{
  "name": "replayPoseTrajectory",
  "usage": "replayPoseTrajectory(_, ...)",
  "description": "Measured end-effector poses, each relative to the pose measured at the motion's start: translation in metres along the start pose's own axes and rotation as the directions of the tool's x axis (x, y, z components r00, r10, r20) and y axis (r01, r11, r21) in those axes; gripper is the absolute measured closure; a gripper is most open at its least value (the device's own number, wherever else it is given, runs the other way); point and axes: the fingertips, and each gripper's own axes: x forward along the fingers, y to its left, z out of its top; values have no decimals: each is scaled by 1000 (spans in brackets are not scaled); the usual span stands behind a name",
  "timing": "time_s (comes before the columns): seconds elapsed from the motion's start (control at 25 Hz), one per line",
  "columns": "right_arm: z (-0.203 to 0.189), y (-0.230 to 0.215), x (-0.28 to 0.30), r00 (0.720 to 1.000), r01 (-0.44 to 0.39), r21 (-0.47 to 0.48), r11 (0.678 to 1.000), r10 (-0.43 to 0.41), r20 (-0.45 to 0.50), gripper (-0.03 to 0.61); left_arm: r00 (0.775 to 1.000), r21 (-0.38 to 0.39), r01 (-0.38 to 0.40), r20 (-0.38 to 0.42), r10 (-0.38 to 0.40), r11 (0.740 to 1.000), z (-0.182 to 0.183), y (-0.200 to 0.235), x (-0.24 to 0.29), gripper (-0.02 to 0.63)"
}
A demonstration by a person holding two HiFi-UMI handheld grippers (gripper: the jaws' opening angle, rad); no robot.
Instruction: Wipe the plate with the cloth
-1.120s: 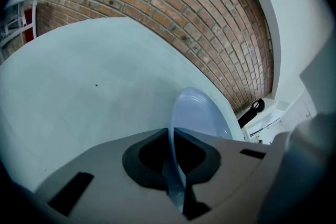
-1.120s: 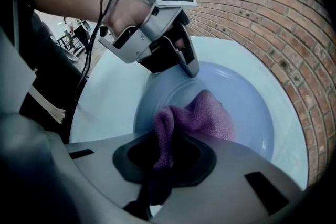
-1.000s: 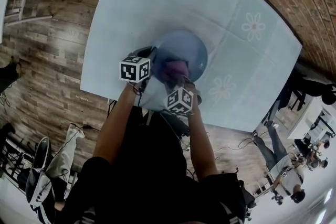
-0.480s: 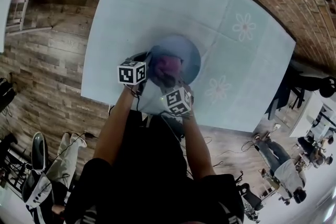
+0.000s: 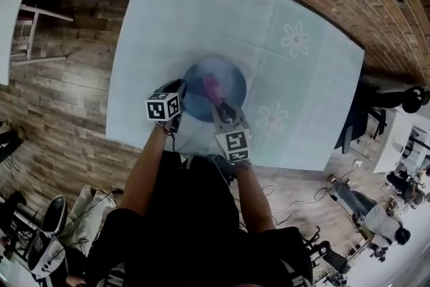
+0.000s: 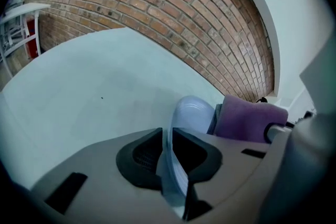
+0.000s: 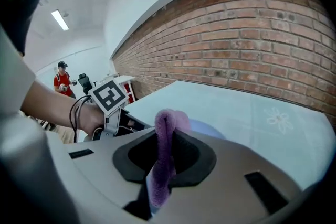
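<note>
A pale blue plate (image 5: pixel 213 88) is held near the table's front edge, and my left gripper (image 5: pixel 180 92) is shut on its left rim. In the left gripper view the plate (image 6: pixel 191 113) stands on edge between the closed jaws of the left gripper (image 6: pixel 169 152). My right gripper (image 5: pixel 218 103) is shut on a purple cloth (image 5: pixel 212 84) that lies over the plate's face. The right gripper view shows the cloth (image 7: pixel 167 136) pinched between the jaws of the right gripper (image 7: pixel 163 157), with the plate (image 7: pixel 207 128) just behind it. The cloth (image 6: pixel 247 119) also shows beside the plate in the left gripper view.
The plate hangs over a table (image 5: pixel 201 17) covered with a light blue cloth printed with flowers (image 5: pixel 295 39). A brick wall (image 7: pixel 247 44) runs behind the table. White furniture (image 5: pixel 27 23) stands at the left on the wood floor. People (image 5: pixel 386 218) are at the far right.
My right gripper has lifted and rolled, drawing the cloth up over the plate's face. The left gripper and plate have stayed about where they were.
</note>
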Motion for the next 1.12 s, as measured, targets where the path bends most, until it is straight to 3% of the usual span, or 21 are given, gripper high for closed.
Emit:
replayPoseTrajectory(0.16, 15, -5, -18, 996, 49, 35, 998, -51, 66, 515, 1000, 16, 12, 11, -12, 1000, 9, -4, -14, 489)
replayPoseTrajectory(0.32, 31, -6, -42, 988, 96, 88, 991, -106, 114, 515, 999, 58, 13, 49, -16, 998, 23, -15, -38, 489)
replayPoseTrajectory(0.48, 52, -4, -57, 975, 128, 122, 984, -148, 168, 515, 991, 175, 1, 129, -24, 984, 47, -37, -67, 497)
replayPoseTrajectory(0.72, 69, 1, -85, 953, 182, 116, 977, -204, 222, 515, 952, 351, -44, 300, -68, 935, 71, -84, -134, 534)
replayPoseTrajectory(1.12, 110, 23, -125, 905, 232, 142, 962, -267, 332, 515, 884, 525, -42, 416, -214, 850, 97, -147, -210, 561)
